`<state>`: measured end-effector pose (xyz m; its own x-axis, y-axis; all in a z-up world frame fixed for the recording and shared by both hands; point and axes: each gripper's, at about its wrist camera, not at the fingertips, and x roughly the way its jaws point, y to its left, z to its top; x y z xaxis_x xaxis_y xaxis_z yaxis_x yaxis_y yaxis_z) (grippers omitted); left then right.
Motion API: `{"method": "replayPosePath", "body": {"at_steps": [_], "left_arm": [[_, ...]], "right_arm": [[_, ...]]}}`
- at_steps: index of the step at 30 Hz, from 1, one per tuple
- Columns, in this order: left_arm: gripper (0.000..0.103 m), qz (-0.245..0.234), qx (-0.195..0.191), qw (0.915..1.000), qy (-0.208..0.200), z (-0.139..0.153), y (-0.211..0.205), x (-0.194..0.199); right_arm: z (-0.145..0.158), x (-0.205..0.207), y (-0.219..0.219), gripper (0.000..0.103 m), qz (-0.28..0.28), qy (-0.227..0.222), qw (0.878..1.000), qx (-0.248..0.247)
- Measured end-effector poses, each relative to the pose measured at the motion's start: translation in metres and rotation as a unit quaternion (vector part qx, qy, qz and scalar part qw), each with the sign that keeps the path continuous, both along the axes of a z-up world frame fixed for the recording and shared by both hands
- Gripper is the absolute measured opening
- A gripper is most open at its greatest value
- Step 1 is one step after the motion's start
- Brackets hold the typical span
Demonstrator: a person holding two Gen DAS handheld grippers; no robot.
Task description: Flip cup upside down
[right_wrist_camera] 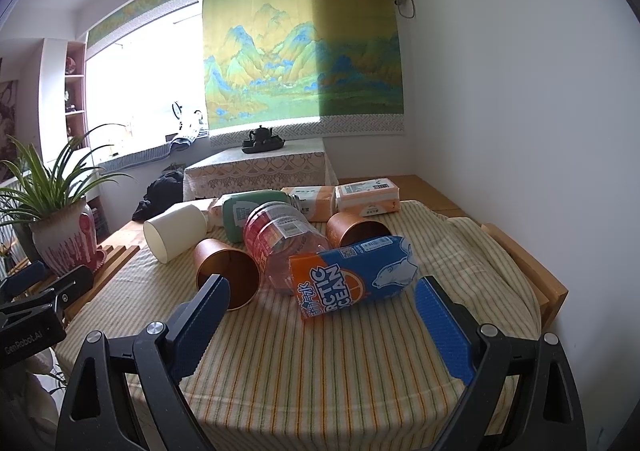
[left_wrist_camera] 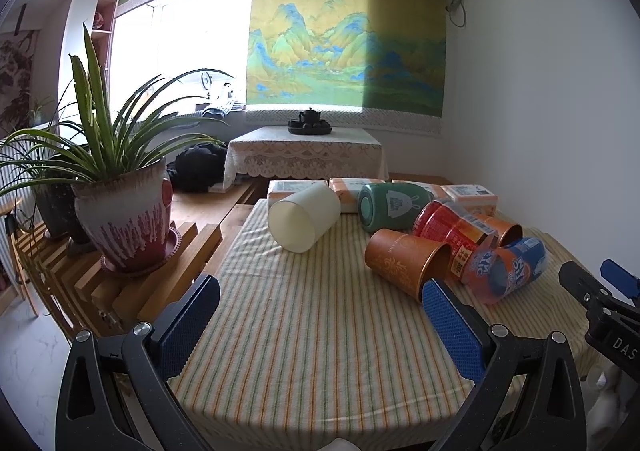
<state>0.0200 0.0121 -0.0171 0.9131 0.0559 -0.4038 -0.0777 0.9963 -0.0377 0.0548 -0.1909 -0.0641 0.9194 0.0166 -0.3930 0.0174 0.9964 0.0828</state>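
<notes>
1. Left wrist view: our left gripper (left_wrist_camera: 320,315) hangs wide open and empty above the striped tablecloth (left_wrist_camera: 304,331). A white cup (left_wrist_camera: 304,217) lies on its side ahead, beside a green cup (left_wrist_camera: 390,211) and an orange cup (left_wrist_camera: 406,263).
2. Right wrist view: our right gripper (right_wrist_camera: 322,313) is also spread wide and empty, facing a blue-and-orange printed cup (right_wrist_camera: 354,275), also on its side. We should grip a cup across its wall, lift clear of its neighbours, then set it rim down.

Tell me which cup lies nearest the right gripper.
The blue-and-orange Arctic Ocean cup, on its side just beyond the open right gripper; the others lie farther back.
</notes>
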Motion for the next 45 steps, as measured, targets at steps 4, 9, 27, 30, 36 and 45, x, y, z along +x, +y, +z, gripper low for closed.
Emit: {"method": "replayPosePath", "body": {"at_steps": [4,9,27,30,36,45], "left_arm": [[0.103,-0.003,0.001,1.0000,0.002,-0.001,-0.004,0.001],[0.103,-0.006,0.001,1.0000,0.005,-0.002,-0.007,0.002],[0.103,-0.015,0.001,0.9995,0.028,-0.006,-0.008,0.023],[0.103,-0.015,0.002,0.9994,0.031,-0.008,-0.008,0.027],[0.103,-0.022,0.000,0.9989,0.042,-0.013,-0.008,0.036],[0.103,-0.035,-0.001,0.9975,0.061,-0.016,-0.006,0.050]], "right_arm": [[-0.001,0.000,0.000,0.092,0.001,0.001,1.000,-0.001],[-0.002,0.001,-0.002,0.092,0.002,0.003,1.000,0.000],[-0.012,0.020,-0.027,0.092,0.027,0.045,0.998,0.034],[-0.009,0.031,-0.031,0.092,0.046,0.059,0.996,0.041],[0.002,0.058,-0.035,0.092,0.085,0.084,0.992,0.030],[0.019,0.105,-0.065,0.092,0.103,0.129,0.985,0.040]]}}
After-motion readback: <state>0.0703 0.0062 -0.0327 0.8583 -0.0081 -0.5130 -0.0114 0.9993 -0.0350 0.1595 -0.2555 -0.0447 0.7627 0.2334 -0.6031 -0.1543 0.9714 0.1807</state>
